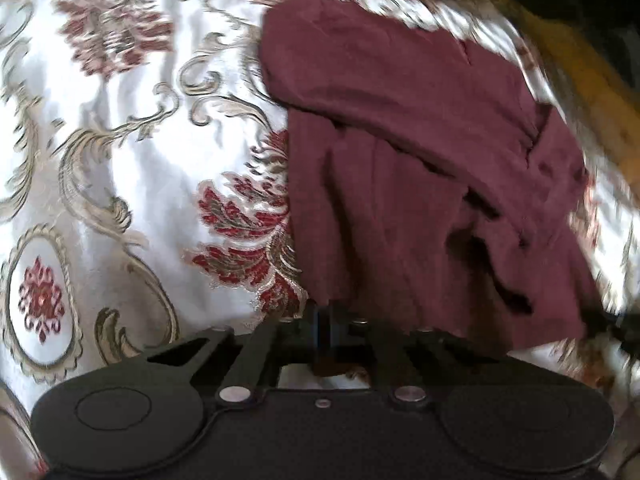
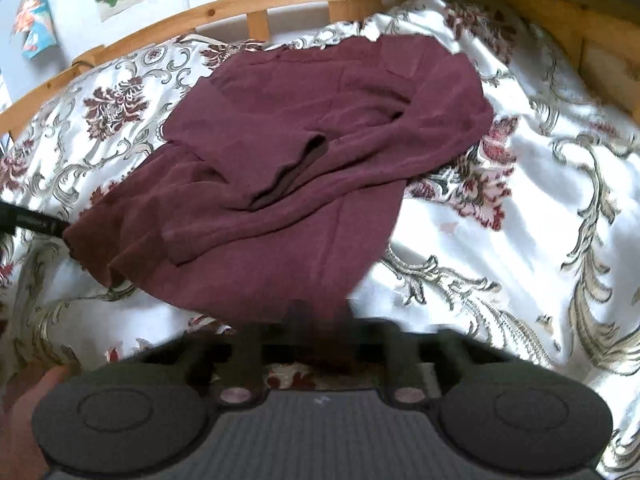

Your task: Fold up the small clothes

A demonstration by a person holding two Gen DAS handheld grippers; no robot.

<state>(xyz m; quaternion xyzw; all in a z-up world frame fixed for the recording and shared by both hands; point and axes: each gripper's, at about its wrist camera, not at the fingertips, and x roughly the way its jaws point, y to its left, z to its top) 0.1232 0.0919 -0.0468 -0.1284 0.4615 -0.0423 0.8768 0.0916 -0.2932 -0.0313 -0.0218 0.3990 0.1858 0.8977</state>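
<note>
A maroon long-sleeved garment (image 1: 420, 168) lies on a white floral bedspread (image 1: 120, 140), its sleeves folded across the body. My left gripper (image 1: 326, 320) is shut on the garment's near bottom hem at the left corner. In the right wrist view the garment (image 2: 300, 152) fills the middle, with one sleeve cuff (image 2: 292, 176) lying on top. My right gripper (image 2: 320, 320) is blurred and shut on the near hem. The left gripper's fingers (image 2: 36, 222) show at the left edge, pinching the hem corner.
The bedspread (image 2: 520, 220) covers the bed on all sides. A wooden bed rail (image 2: 224, 8) runs along the far edge, with pictures (image 2: 36, 20) on the wall behind. A hand (image 2: 28, 396) shows at the lower left.
</note>
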